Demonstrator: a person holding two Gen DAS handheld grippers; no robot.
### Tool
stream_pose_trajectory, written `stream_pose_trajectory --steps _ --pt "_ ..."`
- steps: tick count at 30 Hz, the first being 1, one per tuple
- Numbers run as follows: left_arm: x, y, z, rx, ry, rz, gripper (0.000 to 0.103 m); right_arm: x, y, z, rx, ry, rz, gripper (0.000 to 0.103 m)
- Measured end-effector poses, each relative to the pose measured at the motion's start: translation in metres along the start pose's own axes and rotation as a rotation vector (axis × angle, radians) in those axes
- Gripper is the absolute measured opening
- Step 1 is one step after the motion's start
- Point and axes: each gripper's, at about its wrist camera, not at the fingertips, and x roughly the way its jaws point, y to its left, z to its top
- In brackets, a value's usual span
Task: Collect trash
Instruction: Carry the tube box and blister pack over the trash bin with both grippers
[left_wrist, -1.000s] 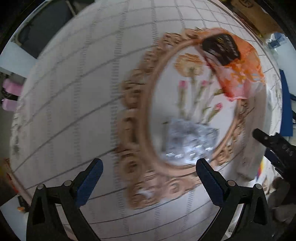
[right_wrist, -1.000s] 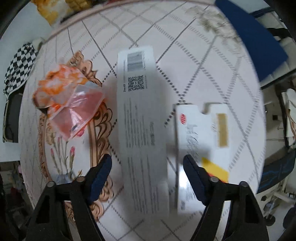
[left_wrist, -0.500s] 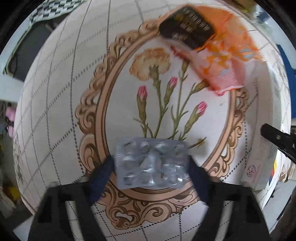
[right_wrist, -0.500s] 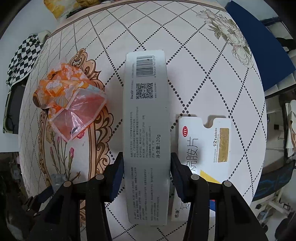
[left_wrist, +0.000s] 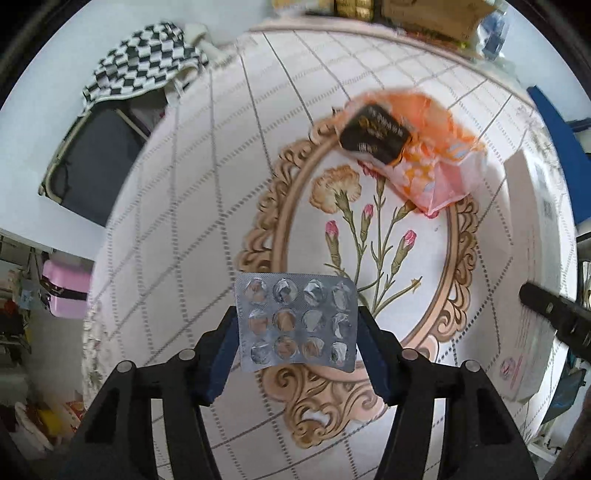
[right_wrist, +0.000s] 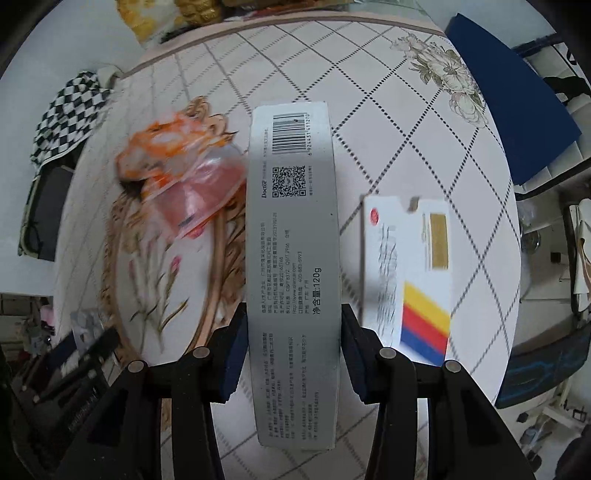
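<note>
My left gripper (left_wrist: 297, 354) is shut on an empty silver blister pack (left_wrist: 297, 321) and holds it above the round table (left_wrist: 207, 192). My right gripper (right_wrist: 293, 354) is shut on a long grey toothpaste box (right_wrist: 293, 258) and holds it lifted over the table. An orange and pink plastic wrapper (left_wrist: 432, 151) with a black packet (left_wrist: 375, 133) lies on the table's flower picture; the wrapper also shows in the right wrist view (right_wrist: 184, 173). A white medicine box (right_wrist: 406, 273) with yellow, red and blue stripes lies on the table to the right of the toothpaste box.
A black-and-white checkered cloth (left_wrist: 144, 62) hangs on a chair beyond the table's far left edge. A blue chair back (right_wrist: 506, 110) stands at the far right. A pink case (left_wrist: 66, 291) sits low at the left. Cartons and bags (left_wrist: 424, 14) line the far side.
Both grippers have closed on their items and lifted them: the left on the blister pack, the right on the toothpaste box. Both views have pulled back from the table.
</note>
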Motion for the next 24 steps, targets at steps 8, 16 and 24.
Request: stream_pose_trajectory --steps 8,16,24 --pt "-0.059 0.017 -0.046 0.017 -0.095 -0.049 0.058 -0.046 0.023 -0.073 0.009 -0.066 0.017 0.049" --pt "-0.107 0.072 -0.121 0.093 -0.193 -0.154 0.058 -0.109 0.055 -0.196 0.040 -0.168 0.022 0.048" --pt "-0.138 0.137 -0.224 0.224 -0.200 -0.237 0.058 -0.162 0.108 -0.373 0.131 -0.223 0.025 0.048"
